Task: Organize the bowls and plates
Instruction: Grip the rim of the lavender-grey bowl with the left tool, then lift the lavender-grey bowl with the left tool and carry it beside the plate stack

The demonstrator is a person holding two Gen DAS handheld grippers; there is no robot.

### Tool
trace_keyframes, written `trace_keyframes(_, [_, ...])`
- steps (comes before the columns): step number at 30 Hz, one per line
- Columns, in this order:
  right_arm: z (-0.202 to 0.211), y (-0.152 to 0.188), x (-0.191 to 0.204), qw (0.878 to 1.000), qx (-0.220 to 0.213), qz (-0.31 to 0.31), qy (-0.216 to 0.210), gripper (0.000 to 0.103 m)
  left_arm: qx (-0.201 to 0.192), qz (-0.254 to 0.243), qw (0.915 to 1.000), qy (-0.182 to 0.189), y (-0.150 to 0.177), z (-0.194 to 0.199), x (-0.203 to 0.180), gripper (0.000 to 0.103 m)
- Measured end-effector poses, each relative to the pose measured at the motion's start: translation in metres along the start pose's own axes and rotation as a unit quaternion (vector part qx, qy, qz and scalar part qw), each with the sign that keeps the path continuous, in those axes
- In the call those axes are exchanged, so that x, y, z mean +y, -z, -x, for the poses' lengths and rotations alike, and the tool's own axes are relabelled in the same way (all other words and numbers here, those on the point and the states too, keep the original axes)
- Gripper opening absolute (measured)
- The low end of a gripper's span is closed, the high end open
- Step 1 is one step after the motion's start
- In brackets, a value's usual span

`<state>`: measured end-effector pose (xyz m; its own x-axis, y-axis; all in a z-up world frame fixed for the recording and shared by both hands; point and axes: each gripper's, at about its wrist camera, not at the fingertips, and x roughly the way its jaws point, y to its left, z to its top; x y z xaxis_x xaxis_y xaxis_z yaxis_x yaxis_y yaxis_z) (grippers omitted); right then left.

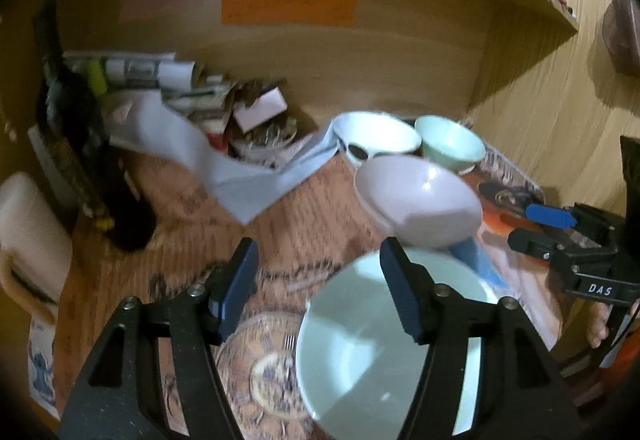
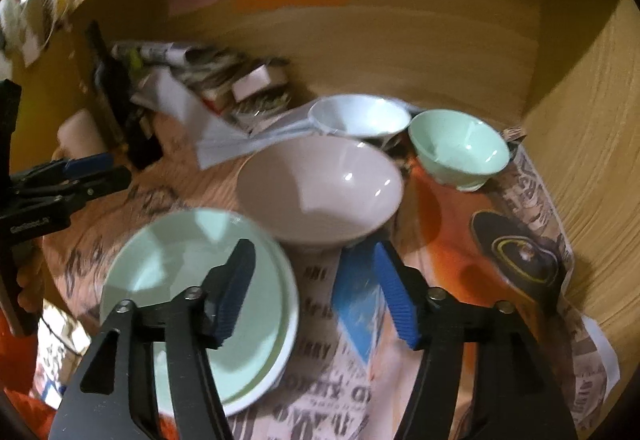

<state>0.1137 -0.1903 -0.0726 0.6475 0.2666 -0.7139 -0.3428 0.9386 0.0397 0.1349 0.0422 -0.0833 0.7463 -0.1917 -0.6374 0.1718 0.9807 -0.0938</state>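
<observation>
Desk surface (image 2: 448, 260), wood w/ printed paper over it, carries everything. Mint plates (image 2: 192, 280), stacked, lie front-left. Pink bowl (image 2: 320, 192) sits upright just behind them, rim near the stack's edge. White bowl (image 2: 360, 118) & small mint bowl (image 2: 460, 148) stand side by side further back, near the wall. Left gripper (image 1: 320, 292) hangs above the plate stack's left edge, fingers apart, nothing btwn them. Right gripper (image 2: 316, 292) hovers over the plates' right edge, fingers likewise apart, holding nothing. Paper clutter (image 1: 208, 96) piled back-left.
</observation>
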Motion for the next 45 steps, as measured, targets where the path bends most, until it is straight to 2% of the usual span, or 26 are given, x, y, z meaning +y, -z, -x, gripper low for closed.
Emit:
trace_keyframes(4, [-0.008, -0.010, -0.014, 1.000, -0.012, -0.023, 0.008, 0.060, 0.011, -0.002, 0.9998, 0.015, -0.018, -0.020, -0.006, 0.063])
trace_keyframes(10, [-0.031, -0.019, -0.033, 0.998, -0.017, -0.047, 0.031, 0.060, 0.059, -0.006, 0.9976, 0.034, -0.036, -0.068, -0.019, 0.063])
trace_keyframes(22, [-0.079, -0.019, -0.059, 0.996, 0.032, -0.087, 0.012, 0.060, 0.129, -0.015, 0.9897, 0.060, -0.047, -0.129, -0.031, 0.062])
trace_keyframes(24, [-0.083, -0.018, -0.060, 0.995, 0.038, -0.089, 0.008, 0.052, 0.135, -0.016, 0.9886, 0.065, -0.046, -0.135, -0.031, 0.055])
trace_keyframes(26, [-0.085, -0.017, -0.062, 0.995, 0.042, -0.093, -0.001, 0.043, 0.147, -0.021, 0.9862, 0.073, -0.046, -0.142, -0.034, 0.040])
trace_keyframes(27, [-0.085, -0.016, -0.062, 0.995, 0.043, -0.095, -0.007, 0.039, 0.150, -0.024, 0.9856, 0.075, -0.045, -0.144, -0.035, 0.035])
trace_keyframes(30, [-0.086, -0.015, -0.062, 0.995, 0.044, -0.094, -0.010, 0.034, 0.158, -0.031, 0.9837, 0.080, -0.043, -0.148, -0.038, 0.030])
trace_keyframes(32, [-0.088, -0.015, -0.061, 0.994, 0.047, -0.095, -0.017, 0.030, 0.164, -0.031, 0.9820, 0.087, -0.042, -0.151, -0.041, 0.023])
trace_keyframes(33, [-0.088, -0.015, -0.061, 0.994, 0.047, -0.094, -0.021, 0.027, 0.167, -0.031, 0.9813, 0.091, -0.041, -0.152, -0.042, 0.021])
trace_keyframes(45, [-0.079, -0.020, -0.052, 0.996, 0.028, -0.085, -0.004, 0.025, 0.160, -0.034, 0.9839, 0.072, -0.038, -0.145, -0.046, 0.021])
